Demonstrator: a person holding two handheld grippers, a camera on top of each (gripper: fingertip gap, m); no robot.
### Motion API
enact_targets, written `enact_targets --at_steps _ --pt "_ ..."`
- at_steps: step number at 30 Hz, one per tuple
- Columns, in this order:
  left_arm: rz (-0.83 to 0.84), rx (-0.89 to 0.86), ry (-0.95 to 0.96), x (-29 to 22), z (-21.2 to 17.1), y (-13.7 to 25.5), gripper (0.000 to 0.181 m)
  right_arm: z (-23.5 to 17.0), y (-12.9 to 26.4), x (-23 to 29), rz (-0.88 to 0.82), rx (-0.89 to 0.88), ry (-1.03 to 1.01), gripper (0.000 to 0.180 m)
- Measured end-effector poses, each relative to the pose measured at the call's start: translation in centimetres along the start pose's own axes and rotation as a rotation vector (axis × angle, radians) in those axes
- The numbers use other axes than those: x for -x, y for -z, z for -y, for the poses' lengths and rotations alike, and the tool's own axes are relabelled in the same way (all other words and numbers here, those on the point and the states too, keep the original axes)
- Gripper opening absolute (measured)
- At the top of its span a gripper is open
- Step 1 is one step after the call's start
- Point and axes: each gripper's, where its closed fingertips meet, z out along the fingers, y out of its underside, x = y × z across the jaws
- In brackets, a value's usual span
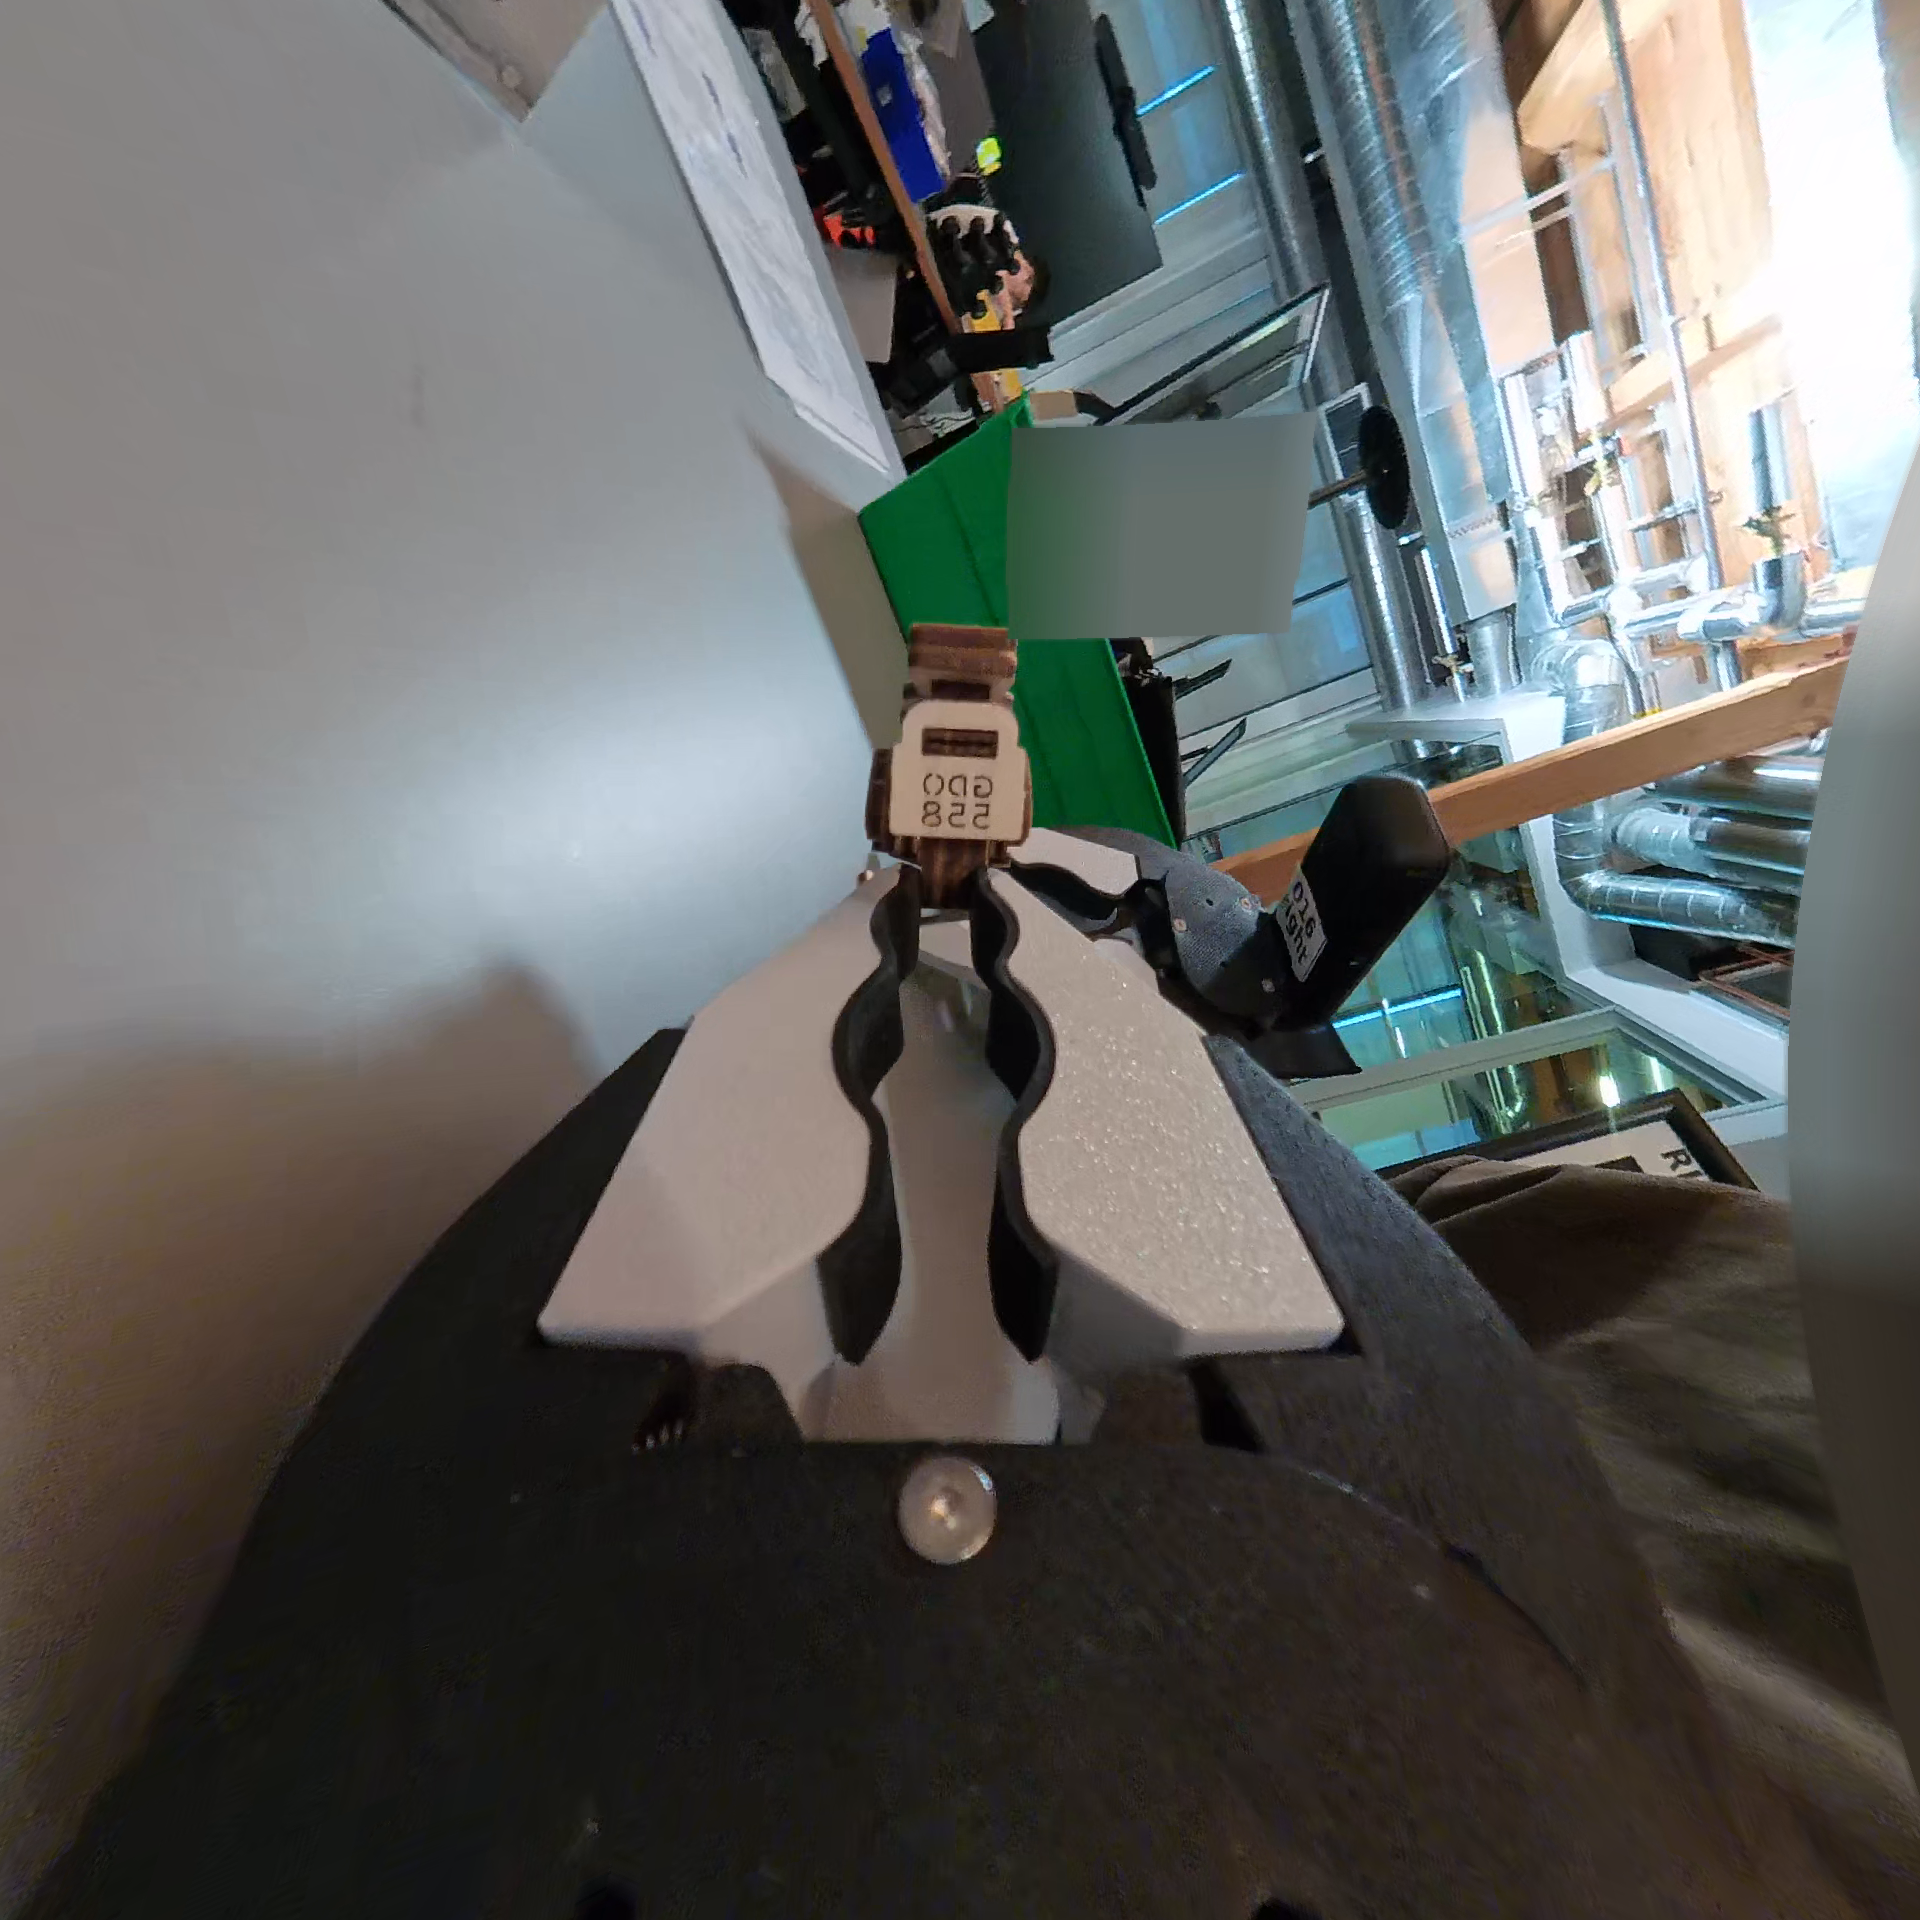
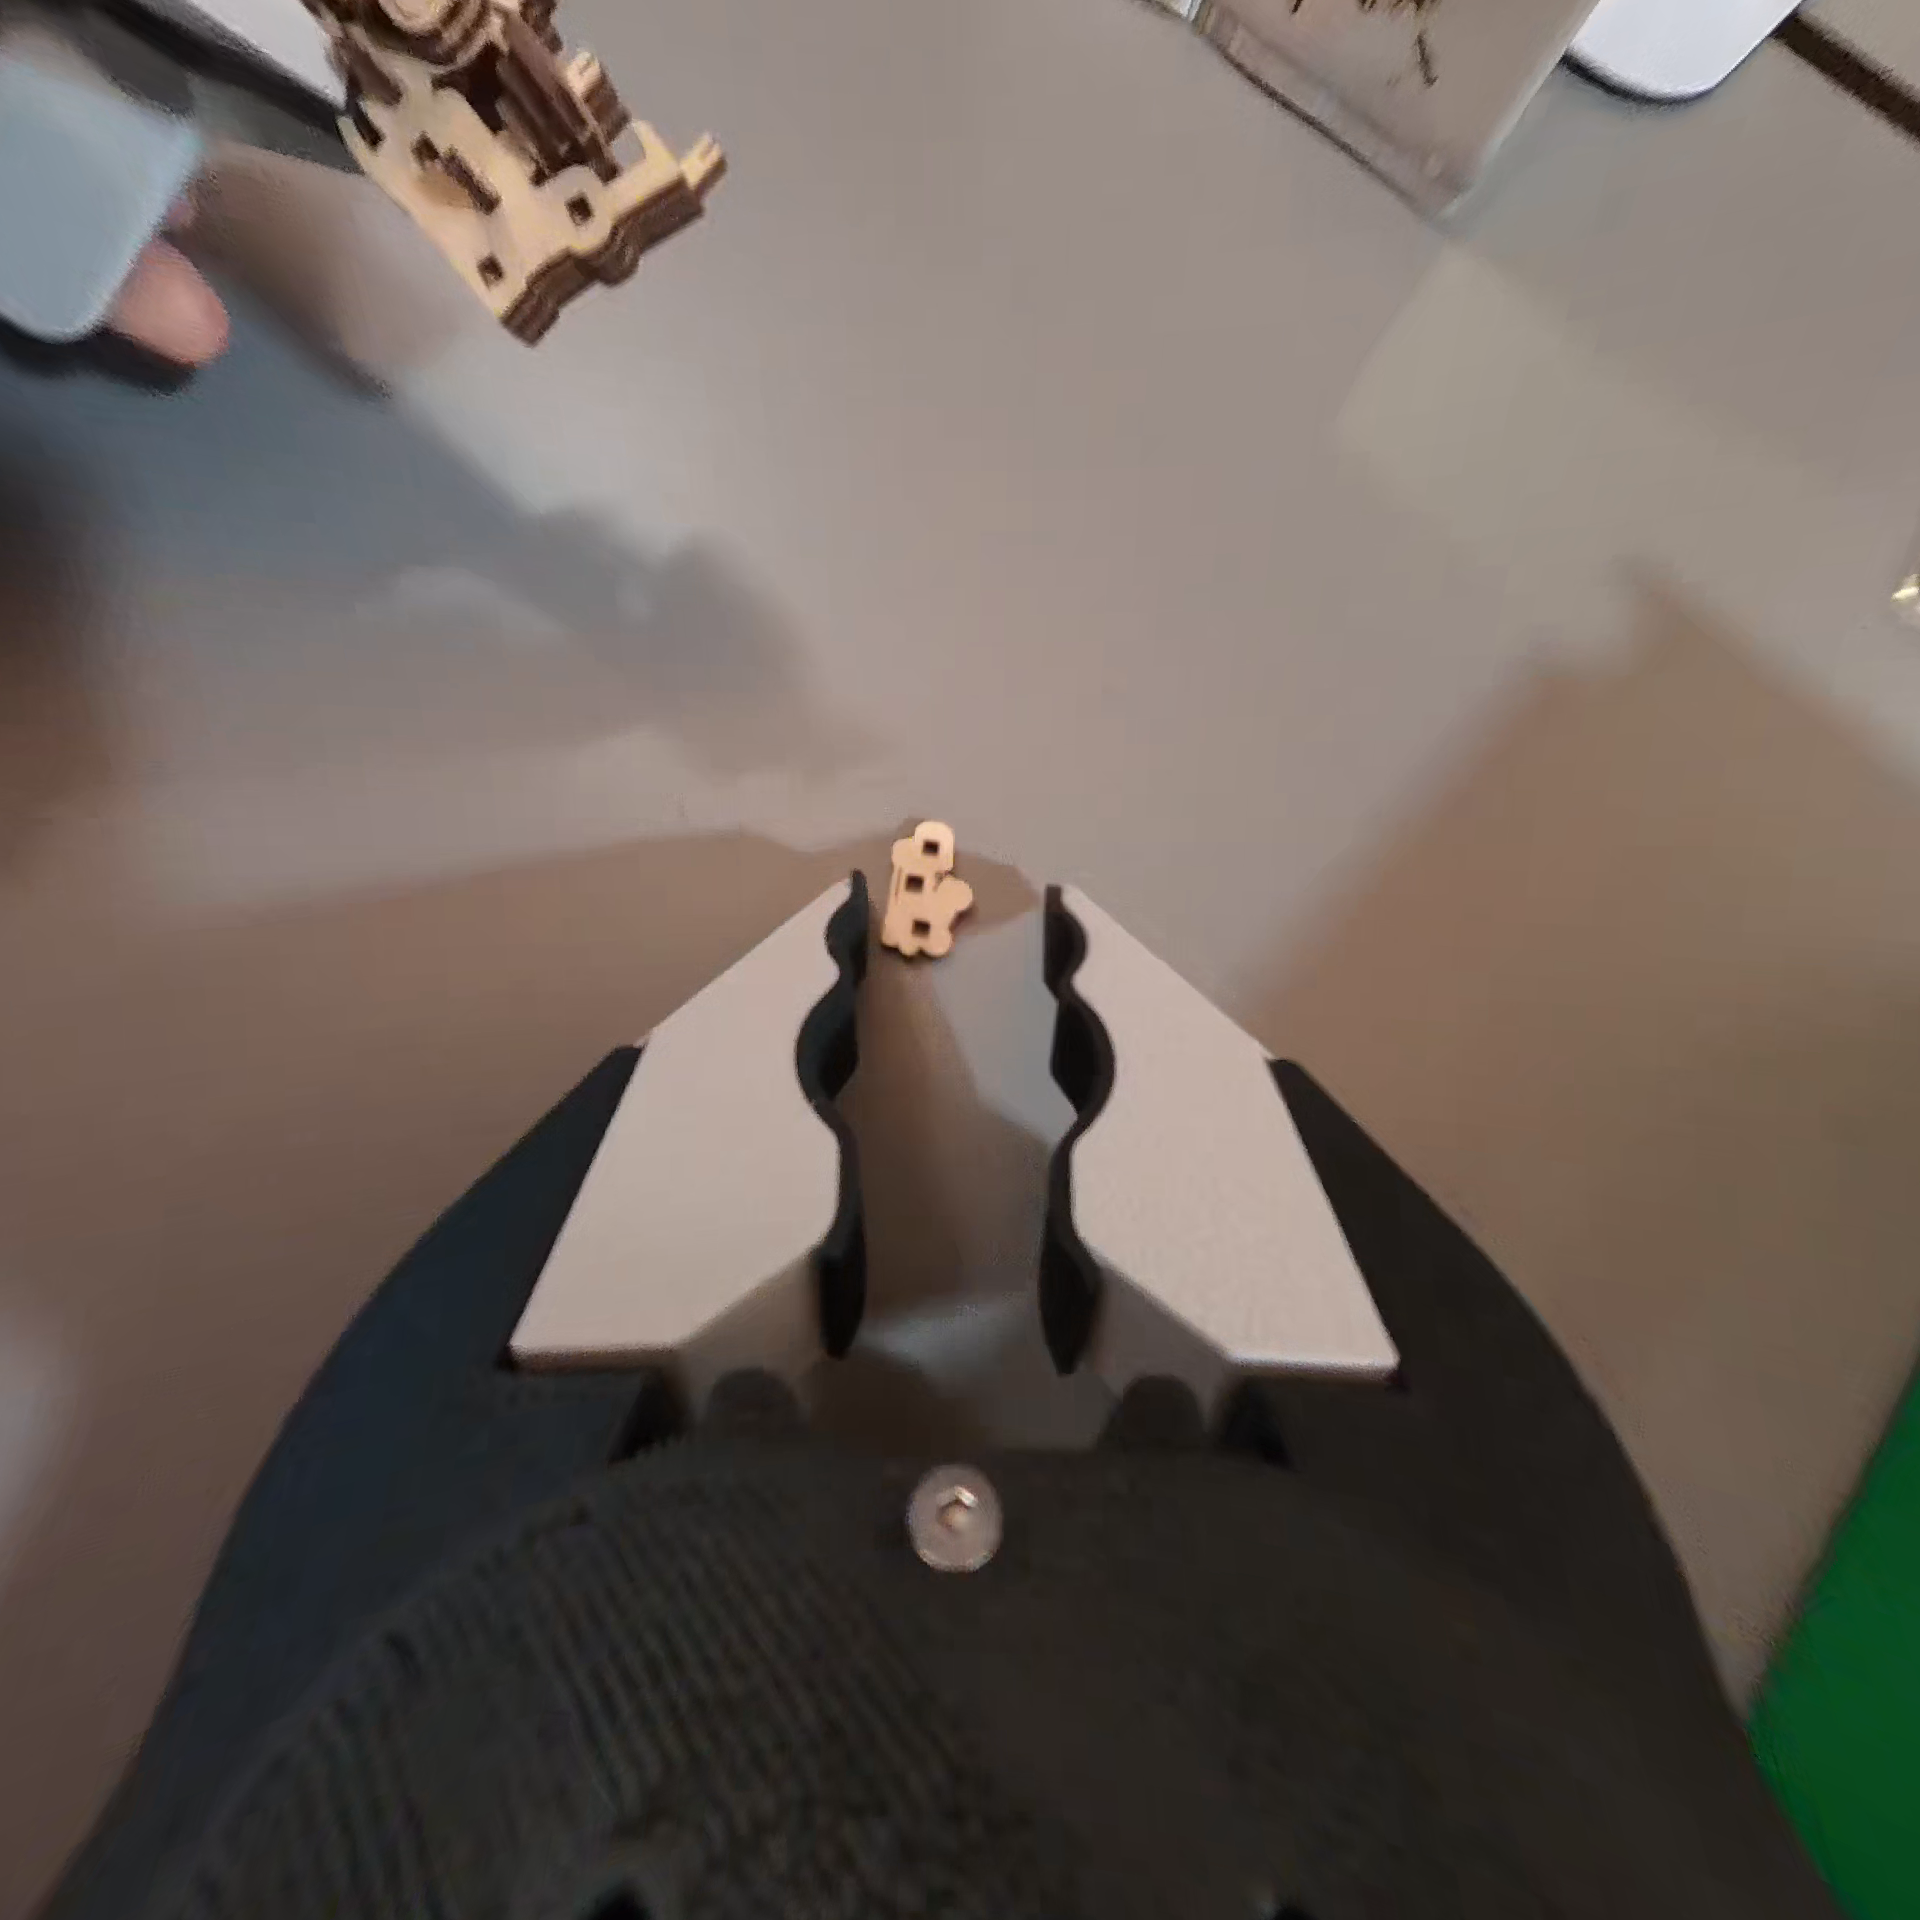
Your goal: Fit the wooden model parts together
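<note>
My left gripper [image 1: 943,891] is shut on the partly built wooden model [image 1: 951,774], a layered plywood block with a pale front plate, held up in the air at the fingertips. The same model shows in the right wrist view [image 2: 520,156] at the top left, above the table. My right gripper [image 2: 951,904] is open, its jaws apart, just above the grey table [image 2: 1039,520]. A small flat wooden part [image 2: 925,891] with square holes lies on the table between the fingertips, nearer the left one. The right gripper also shows in the left wrist view [image 1: 1101,894], behind my left fingers.
A green sheet [image 1: 935,561] lies on the table edge and also shows in the right wrist view [image 2: 1849,1621] at the lower right. A white object [image 2: 1673,42] and a clear box [image 2: 1351,73] stand at the far right. A hand [image 2: 166,291] shows at the left. About 12 cm separates my left fingertips from my right.
</note>
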Motion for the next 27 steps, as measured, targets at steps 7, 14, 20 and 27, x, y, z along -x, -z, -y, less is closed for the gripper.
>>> enact_targets --at_steps 7,14,20,27 --pt "-0.005 0.072 0.046 0.4 -1.0 -0.3 0.008 2.2 0.5 1.7 0.194 -0.123 -0.071 0.015" --pt "0.034 0.237 0.029 0.7 -3.7 -1.2 0.008 5.9 3.5 4.9 0.171 -0.343 0.222 0.015" --pt "-0.001 0.296 0.051 -0.2 -5.7 -2.0 0.007 5.6 2.5 8.3 0.186 -0.285 0.351 0.014" --pt "-0.018 0.300 0.058 -0.5 -5.9 -2.1 0.007 5.4 2.4 8.3 0.173 -0.261 0.358 0.014"
